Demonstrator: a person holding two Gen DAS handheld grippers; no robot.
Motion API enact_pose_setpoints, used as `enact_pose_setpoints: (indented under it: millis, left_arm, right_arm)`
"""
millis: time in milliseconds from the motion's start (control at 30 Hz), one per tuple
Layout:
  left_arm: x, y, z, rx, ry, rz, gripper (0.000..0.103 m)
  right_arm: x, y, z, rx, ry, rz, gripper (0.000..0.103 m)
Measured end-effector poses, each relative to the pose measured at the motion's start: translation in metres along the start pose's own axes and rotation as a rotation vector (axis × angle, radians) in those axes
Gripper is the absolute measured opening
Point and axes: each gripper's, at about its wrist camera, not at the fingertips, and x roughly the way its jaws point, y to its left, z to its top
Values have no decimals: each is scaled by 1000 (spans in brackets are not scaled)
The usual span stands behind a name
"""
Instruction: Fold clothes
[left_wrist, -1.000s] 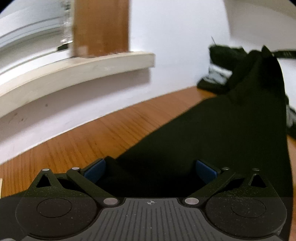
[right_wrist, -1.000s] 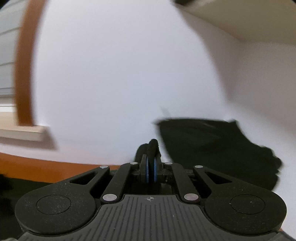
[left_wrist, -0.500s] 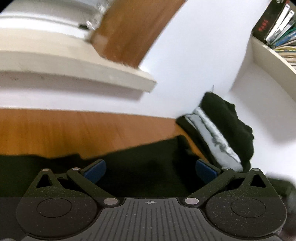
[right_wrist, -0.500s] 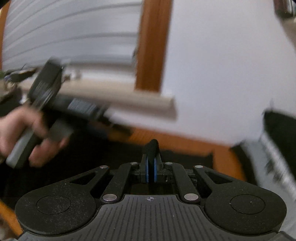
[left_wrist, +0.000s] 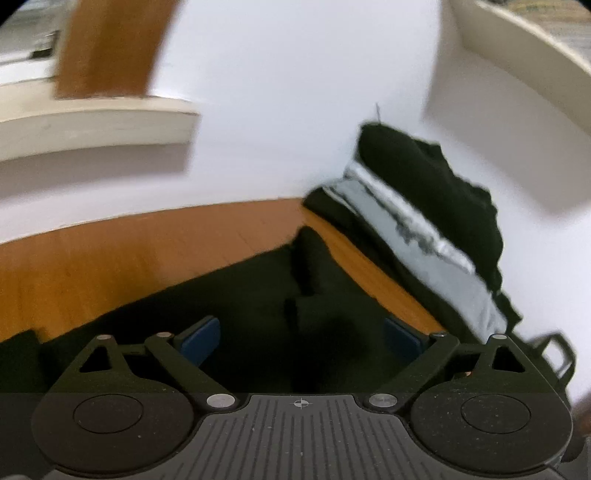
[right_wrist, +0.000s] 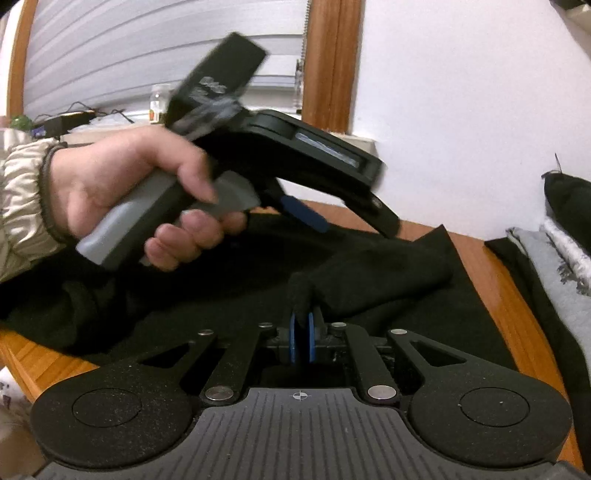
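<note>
A black garment (right_wrist: 388, 288) lies spread on the wooden table (right_wrist: 513, 306), with a fold bunched up in the middle. My right gripper (right_wrist: 303, 332) is shut on a pinch of the black garment just above the table. My left gripper (left_wrist: 301, 336) is open over the same garment (left_wrist: 258, 302), its blue pads wide apart with cloth beneath them. In the right wrist view the left gripper (right_wrist: 332, 214) is held by a hand above the garment's far part.
A stack of folded clothes, black and grey (left_wrist: 424, 229), sits against the white wall at the right; it also shows in the right wrist view (right_wrist: 554, 258). A window sill (left_wrist: 92, 122) and wooden frame are at the back left.
My right gripper swung from facing the wall down to the table with the cloth still pinched. The left gripper moved over the garment and the garment now lies lower and bunched.
</note>
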Motion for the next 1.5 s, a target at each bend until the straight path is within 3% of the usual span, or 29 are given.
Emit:
enact_pose_setpoints:
  millis: [67,133,200,267,333,500,600,733,767,967,1033,1100,1200,1333,1367,1400,1433,1467,1500]
  left_arm:
    - [10,-4,0,6,20,6,96]
    - [15,-4,-2,7,28,-3,88]
    - [18,-6,-4,19,33,7,72]
    - [15,-6,-4,27,19,13,71]
    - [11,-7,-3,35,3,19,62]
    - [2,-8,-3,55,-36,34,25]
    - [-3,-8,-3,67,-60,43,8]
    - [-14,-7,-1,80,-98,48,6]
    - [-20,-5,1,80,-114,43,1]
    - [-32,8,6,57,-109,67,0]
    - [-27,13,4,37,-72,66,10]
    - [-23,16,1,16,-41,45,37]
    - [-17,13,-4,6,-18,3,67]
    - [-4,0,-11,40,25,6,65]
    - [-4,-3,-13,58,21,17,51]
    - [-5,-4,-14,68,10,21,27]
    - [-7,-5,-15,78,-2,24,13]
    - [-9,-6,-16,87,-15,27,0]
    - [-12,-6,-16,93,-36,28,0]
  right_arm:
    - [1,0,-3,6,-4,-2,9]
    - [2,0,-6,3,-9,-8,9]
    - [3,0,-8,0,-14,-13,9]
    - [3,0,-10,-5,-15,-15,9]
    - [4,1,-13,-10,-14,-15,9]
    - [7,-1,-16,9,-12,-14,9]
    - [8,-5,-16,38,-11,-9,9]
    - [9,-5,-15,43,-7,-13,10]
    - [9,-5,-14,42,-7,-15,10]
    - [11,-2,-13,30,-4,-25,11]
    - [12,-2,-14,29,-4,-27,11]
    - [12,-2,-15,29,-3,-28,11]
    - [11,-1,-17,32,-4,-29,11]
    - [10,0,-18,30,-6,-29,11]
    - [10,0,-18,32,-8,-27,11]
    - [10,0,-19,34,-10,-26,11]
    - [9,-1,-20,36,-12,-25,11]
    - [9,-1,-21,38,-16,-24,11]
    - [9,-1,-21,40,-18,-24,11]
